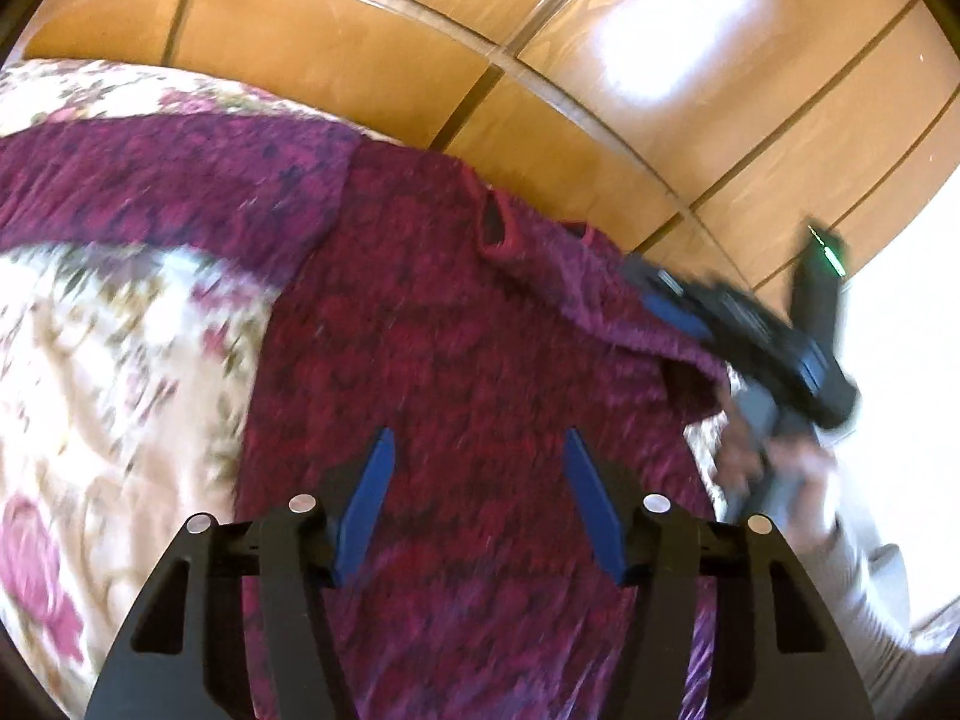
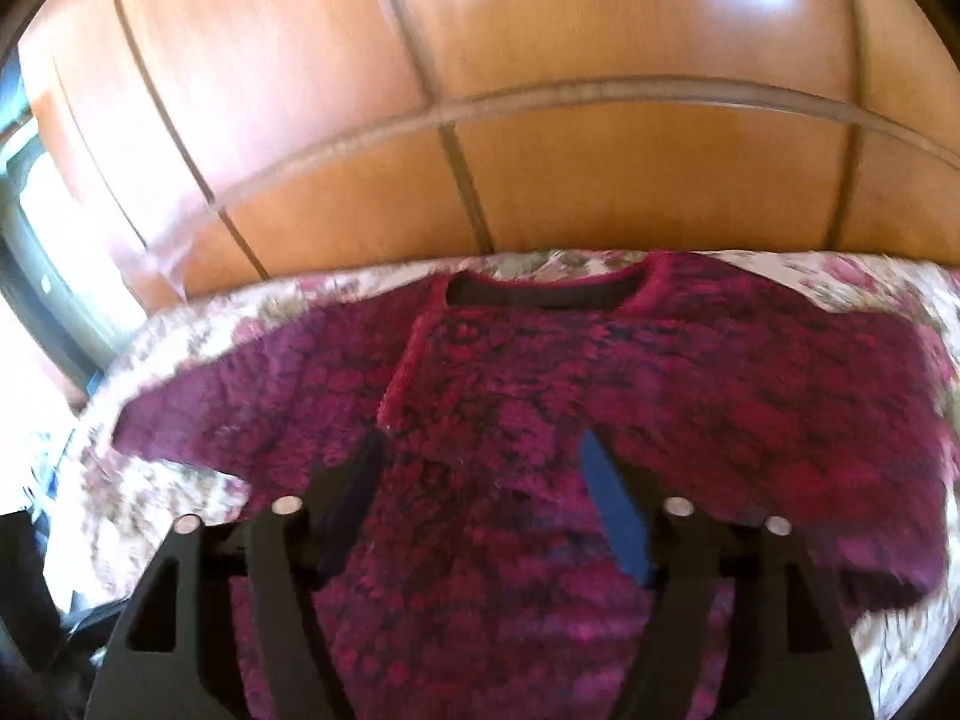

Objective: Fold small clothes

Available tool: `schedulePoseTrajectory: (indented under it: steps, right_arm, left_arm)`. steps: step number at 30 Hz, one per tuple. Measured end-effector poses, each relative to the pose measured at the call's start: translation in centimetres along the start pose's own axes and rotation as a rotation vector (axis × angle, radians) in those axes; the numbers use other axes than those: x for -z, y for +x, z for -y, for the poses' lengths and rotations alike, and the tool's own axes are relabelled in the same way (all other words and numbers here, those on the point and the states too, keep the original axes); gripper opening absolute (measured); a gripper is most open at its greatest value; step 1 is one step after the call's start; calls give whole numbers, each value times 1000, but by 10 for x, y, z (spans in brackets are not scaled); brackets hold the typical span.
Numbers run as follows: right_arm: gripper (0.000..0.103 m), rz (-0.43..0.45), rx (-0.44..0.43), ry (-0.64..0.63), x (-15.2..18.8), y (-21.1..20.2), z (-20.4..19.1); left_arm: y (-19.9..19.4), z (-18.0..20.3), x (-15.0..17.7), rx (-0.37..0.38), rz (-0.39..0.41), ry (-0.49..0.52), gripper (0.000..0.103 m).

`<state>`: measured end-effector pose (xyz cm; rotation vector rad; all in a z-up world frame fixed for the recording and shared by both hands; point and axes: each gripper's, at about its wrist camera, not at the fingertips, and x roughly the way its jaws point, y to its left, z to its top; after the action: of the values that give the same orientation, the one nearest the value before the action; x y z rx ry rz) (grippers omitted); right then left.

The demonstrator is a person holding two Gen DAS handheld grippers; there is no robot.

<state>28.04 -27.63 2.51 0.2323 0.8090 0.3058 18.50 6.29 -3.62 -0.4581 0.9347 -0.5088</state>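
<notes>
Fuzzy magenta sweater (image 2: pixel 480 396) lies flat on floral bedspread (image 1: pixel 120 360); both grippers' jaws spread, empty.

We see a glossy orange-brown wooden panelled wardrobe (image 2: pixel 600 192) with bright glare patches behind a bed's cream floral bedspread (image 1: pixel 90 372); daylight enters at left.

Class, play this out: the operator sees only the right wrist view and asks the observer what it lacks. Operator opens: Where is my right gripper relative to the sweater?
Observer: The right gripper sits at the sweater's right sleeve edge.
Operator: Is the left gripper holding cloth?
Observer: No, the left gripper is open above the sweater body.
Operator: How does the other sleeve lie?
Observer: It stretches out left across the floral bedspread.
</notes>
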Motion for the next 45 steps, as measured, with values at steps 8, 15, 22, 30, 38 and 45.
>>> schedulePoseTrajectory:
  steps: [8,15,22,30,38,45]
  right_arm:
    - [72,59,132,214,61,-102,102]
    - [70,76,191,396,84,-126,168]
    - [58,105,128,381,55,-104,162]
    - [53,11,139,217,24,-27,114]
    - [52,-49,291,119,30,24,103]
    - [68,-25,323,53,34,-2,73]
  left_arm:
    - [69,16,-64,59,-38,-48,59]
    - [143,24,-96,24,-119,-69,28]
    - [114,26,-95,-28,-25,-41,9]
    - [69,-2,-79,-136,45,-26,9]
    - [82,-36,-59,-227,-10,-52,10]
    - [45,-45,-42,-164,51,-121,44]
